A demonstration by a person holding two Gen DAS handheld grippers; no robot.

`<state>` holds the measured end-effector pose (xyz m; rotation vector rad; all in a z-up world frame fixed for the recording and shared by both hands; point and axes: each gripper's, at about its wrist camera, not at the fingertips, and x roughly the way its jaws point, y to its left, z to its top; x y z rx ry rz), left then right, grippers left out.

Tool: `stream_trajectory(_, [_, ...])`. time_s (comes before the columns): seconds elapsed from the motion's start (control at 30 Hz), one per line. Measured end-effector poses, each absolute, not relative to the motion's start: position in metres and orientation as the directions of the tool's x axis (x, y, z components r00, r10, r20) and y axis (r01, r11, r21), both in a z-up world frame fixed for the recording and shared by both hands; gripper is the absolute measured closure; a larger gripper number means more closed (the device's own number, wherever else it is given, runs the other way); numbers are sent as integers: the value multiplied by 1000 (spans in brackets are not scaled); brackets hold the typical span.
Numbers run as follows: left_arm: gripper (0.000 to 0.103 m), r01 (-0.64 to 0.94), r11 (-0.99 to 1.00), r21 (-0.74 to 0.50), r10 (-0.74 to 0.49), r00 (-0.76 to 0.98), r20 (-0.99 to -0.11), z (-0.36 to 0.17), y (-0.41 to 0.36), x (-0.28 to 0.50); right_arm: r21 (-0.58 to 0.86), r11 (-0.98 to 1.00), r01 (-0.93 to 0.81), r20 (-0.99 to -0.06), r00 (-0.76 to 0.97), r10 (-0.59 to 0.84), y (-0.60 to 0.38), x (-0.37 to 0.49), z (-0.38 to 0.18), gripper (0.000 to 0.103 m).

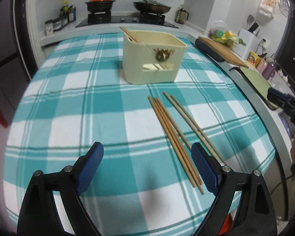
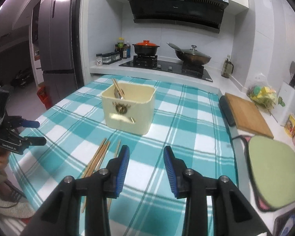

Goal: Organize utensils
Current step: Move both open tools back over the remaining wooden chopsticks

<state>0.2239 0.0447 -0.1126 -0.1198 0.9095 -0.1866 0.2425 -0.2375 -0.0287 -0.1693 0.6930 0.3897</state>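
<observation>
Several wooden chopsticks (image 1: 175,137) lie loose on the teal checked tablecloth (image 1: 68,102), pointing toward a cream utensil box (image 1: 151,57). My left gripper (image 1: 146,147) hovers over the cloth with its jaws wide open and nothing between them; its right finger (image 1: 204,167) hangs just over the chopsticks' near ends. In the right wrist view, my right gripper (image 2: 146,148) is partly open and empty, with the chopsticks (image 2: 100,155) to its left. The box (image 2: 129,108) holds two chopsticks and a spoon. The left gripper (image 2: 39,132) shows at the left edge.
A wooden cutting board (image 2: 245,114) and a green mat (image 2: 273,173) lie on the counter to the right of the table. Behind the table, a stove (image 2: 167,66) carries a pot and a wok. A fridge (image 2: 55,39) stands at the left.
</observation>
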Motion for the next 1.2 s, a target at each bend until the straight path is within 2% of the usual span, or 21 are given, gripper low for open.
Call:
stream_trajectory(0.13, [12, 63, 975, -213, -210, 563, -799, -149, 31, 207, 77, 941, -330, -667, 684, 295, -241, 198, -73, 66])
stream_trajectory(0.27, [12, 45, 977, -208, -200, 534, -821, -174, 22, 199, 130, 969, -209, -679, 693, 241, -241, 155, -115, 66])
stream_trajectory(0.37, [12, 34, 977, -210, -194, 540, -819, -177, 20, 204, 131, 969, -209, -698, 675, 239, -236, 137, -134, 66])
stream_trajectory(0.53, [12, 19, 985, -169, -149, 583, -799, -174, 11, 225, 70, 971, -226, -680, 702, 213, -231, 124, -137, 66])
stream_trajectory(0.93, [12, 12, 1000, -13, -18, 552, -834, -199, -11, 258, 99, 968, -232, -686, 689, 235, -234, 126, -145, 66])
stream_trajectory(1.2, [10, 8, 1000, 0, -4, 540, -842, -205, -10, 267, 118, 969, -218, -714, 659, 235, -237, 142, -151, 66])
